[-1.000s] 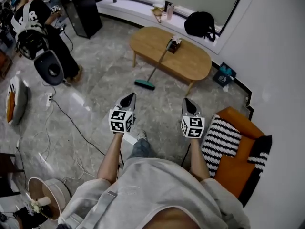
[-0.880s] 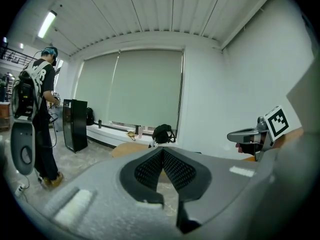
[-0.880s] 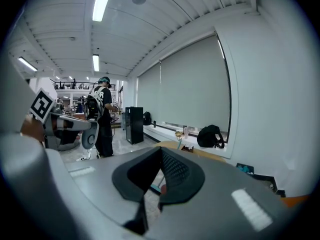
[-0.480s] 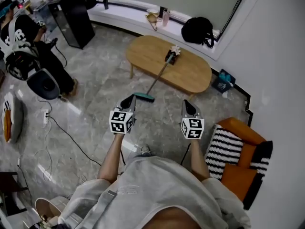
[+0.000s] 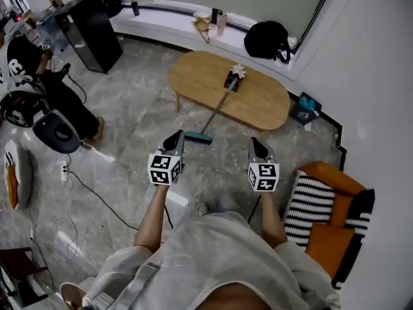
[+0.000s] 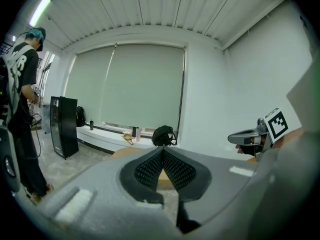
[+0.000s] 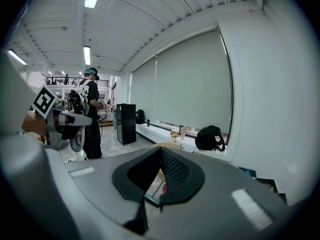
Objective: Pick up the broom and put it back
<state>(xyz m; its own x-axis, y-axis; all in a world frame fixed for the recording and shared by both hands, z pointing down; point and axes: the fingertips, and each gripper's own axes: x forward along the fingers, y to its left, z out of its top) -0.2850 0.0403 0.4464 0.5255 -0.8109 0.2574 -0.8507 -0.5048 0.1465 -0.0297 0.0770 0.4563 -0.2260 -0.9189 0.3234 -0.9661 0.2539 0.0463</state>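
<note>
The broom [image 5: 215, 112] stands propped on the floor ahead of the person, its teal head on the grey tiles just beyond the left gripper [image 5: 175, 137] and its thin handle slanting up to lean on the oval wooden table [image 5: 264, 108], the top end lying near a small dark object [image 5: 233, 79] on the tabletop; both tools are short of it and touch nothing. The left gripper's jaws are pressed together with nothing between them; the right gripper [image 5: 257, 146] is likewise closed and empty, so either would have to open before taking hold. The broom looks light and stiff, a slim rigid pole with a small brush head; most of its weight probably sits low, at the head. The handle appears smooth and narrow, so it may twist or slide in the pads if gripped loosely; a firm hold around the middle of the pole, where it hangs free between floor and table edge, seems the best place; a second hold lower down would stop the head swinging. Since it only leans, a nudge could send it sliding along the table edge and down.
</note>
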